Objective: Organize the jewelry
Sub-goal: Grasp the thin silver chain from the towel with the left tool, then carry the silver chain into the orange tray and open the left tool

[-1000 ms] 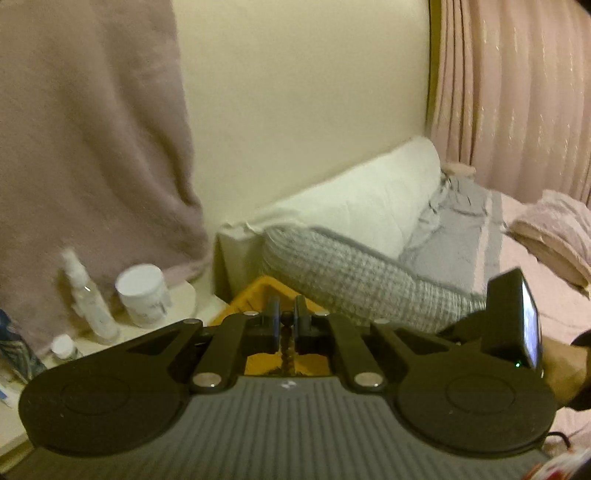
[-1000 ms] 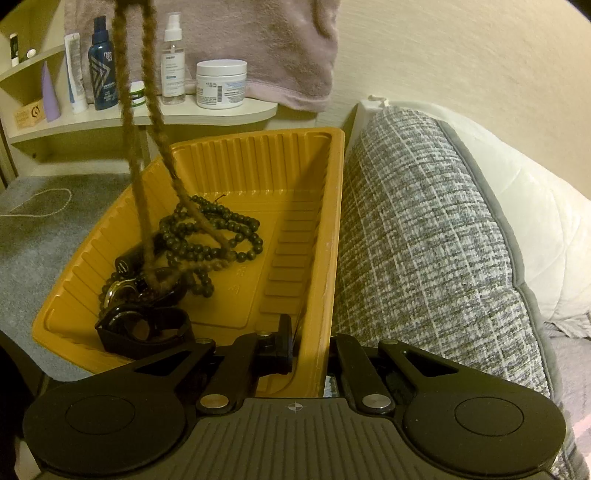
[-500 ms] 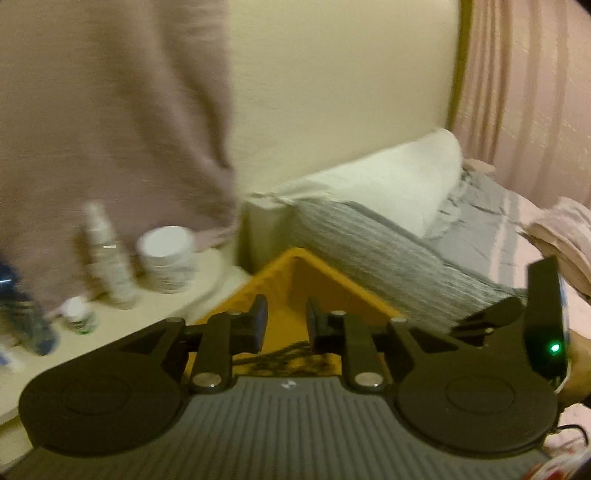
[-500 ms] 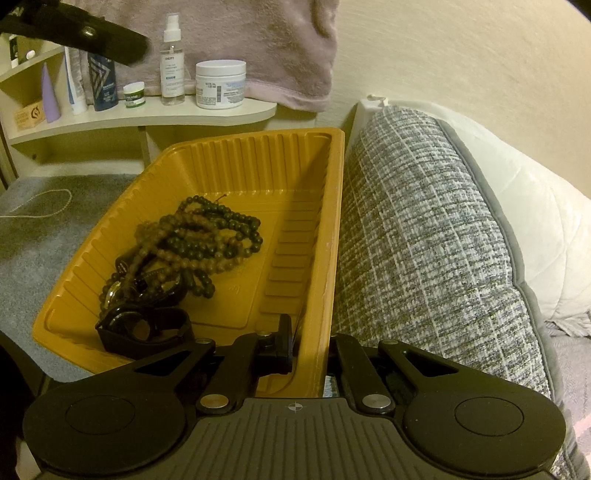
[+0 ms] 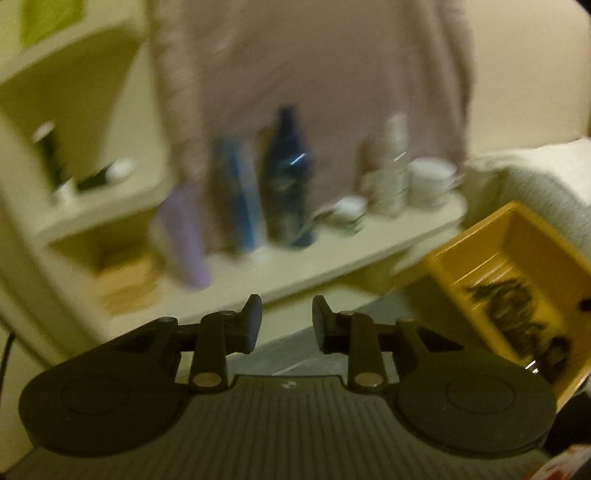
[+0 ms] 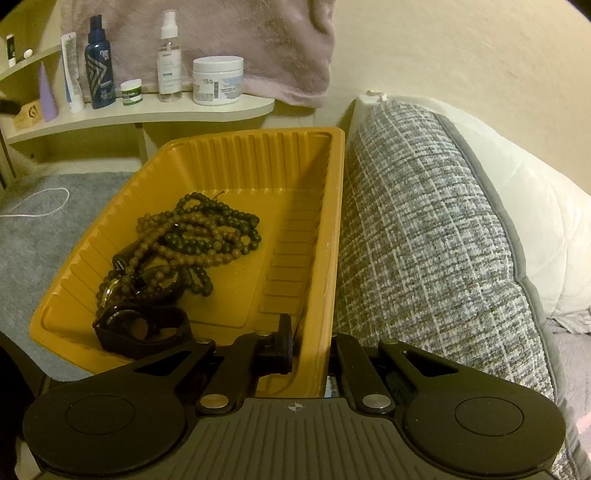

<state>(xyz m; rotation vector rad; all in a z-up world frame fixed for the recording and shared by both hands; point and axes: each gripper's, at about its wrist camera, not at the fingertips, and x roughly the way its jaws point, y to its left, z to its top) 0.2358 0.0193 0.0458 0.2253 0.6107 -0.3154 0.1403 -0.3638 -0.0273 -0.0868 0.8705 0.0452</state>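
Observation:
A yellow ribbed tray (image 6: pixel 240 134) holds a heap of dark and brown bead strands (image 6: pixel 199 232) and a black wristband (image 6: pixel 140 328) at its near end. My right gripper (image 6: pixel 314 354) is shut on the tray's right wall, one finger inside and one outside. The left wrist view is blurred. There my left gripper (image 5: pixel 286 325) faces the shelf, its jaws opening with nothing between them. The tray (image 5: pixel 469 230) and the beads (image 5: pixel 509 306) lie to its right. A thin white chain or cord (image 6: pixel 37 203) lies on the grey cover left of the tray.
A cream shelf (image 6: pixel 147 114) behind the tray carries a dark blue bottle (image 6: pixel 98 62), a clear spray bottle (image 6: pixel 170 55), a white jar (image 6: pixel 218 79) and tubes. A pink towel (image 6: pixel 240 33) hangs above. A checked cushion (image 6: pixel 424 229) and a white pillow (image 6: pixel 524 206) press against the tray's right side.
The left gripper let go of the brown bead strand, which dropped into the tray. It then swung left toward the shelf with its jaws spreading. The right gripper has not moved.

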